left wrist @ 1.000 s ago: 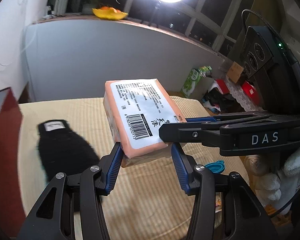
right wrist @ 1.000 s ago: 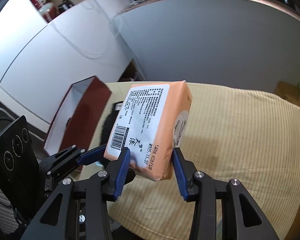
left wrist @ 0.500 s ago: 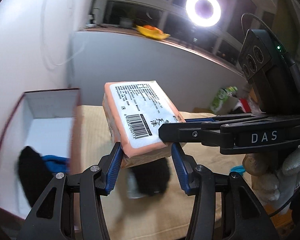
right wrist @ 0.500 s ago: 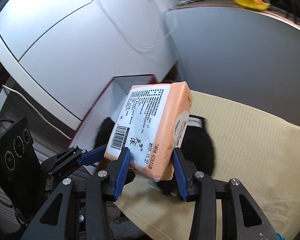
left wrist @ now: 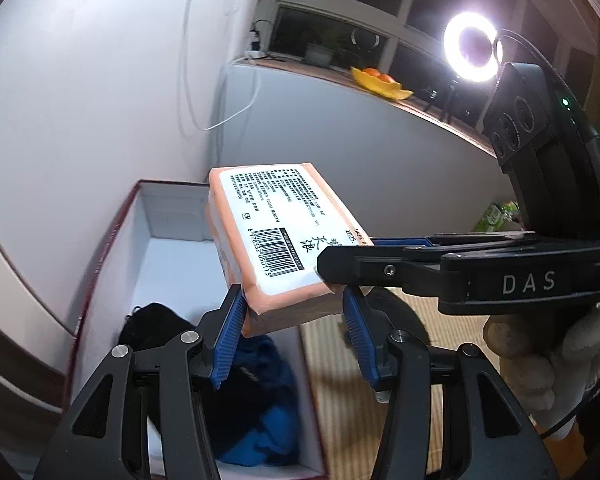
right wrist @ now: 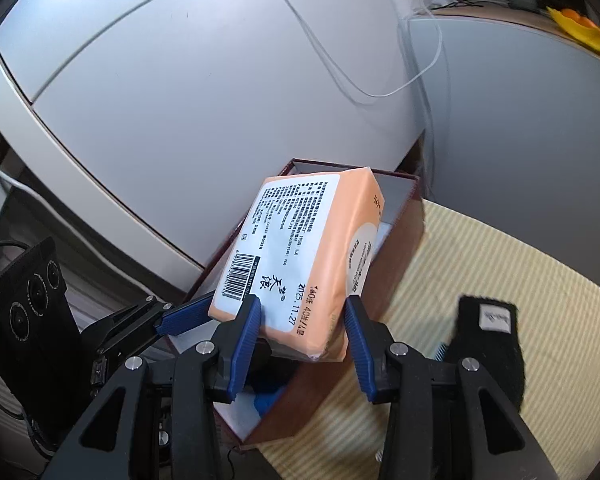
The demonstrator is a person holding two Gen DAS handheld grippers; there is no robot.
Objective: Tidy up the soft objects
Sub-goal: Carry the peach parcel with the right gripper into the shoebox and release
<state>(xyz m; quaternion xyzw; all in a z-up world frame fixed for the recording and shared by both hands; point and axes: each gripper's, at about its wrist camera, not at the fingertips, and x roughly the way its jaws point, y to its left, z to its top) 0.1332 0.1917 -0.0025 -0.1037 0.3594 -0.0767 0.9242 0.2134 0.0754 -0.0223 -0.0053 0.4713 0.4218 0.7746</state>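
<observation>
An orange tissue pack (left wrist: 276,236) with a white barcode label hangs in the air, held from two sides. My left gripper (left wrist: 294,320) is shut on its near end. My right gripper (left wrist: 340,258) comes in from the right and clamps the pack's side. In the right wrist view the pack (right wrist: 300,256) sits between the blue pads of my right gripper (right wrist: 302,320), and the left gripper's fingertips (right wrist: 188,316) reach in from the left. Below the pack stands an open dark red box (left wrist: 172,216) with a white inside, holding a black soft item (left wrist: 156,324) and a blue one (left wrist: 268,420).
A black glove (right wrist: 488,344) with a white tag lies on the beige striped cloth (right wrist: 500,264) right of the box (right wrist: 404,248). White walls close in behind and left of the box. A white-gloved hand (left wrist: 540,364) holds the right gripper. A ring light (left wrist: 472,52) shines above the sill.
Both grippers have carried the pack sideways from over the striped cloth to above the open red box. The black glove has slid from left of the pack to its right. Both grips unchanged.
</observation>
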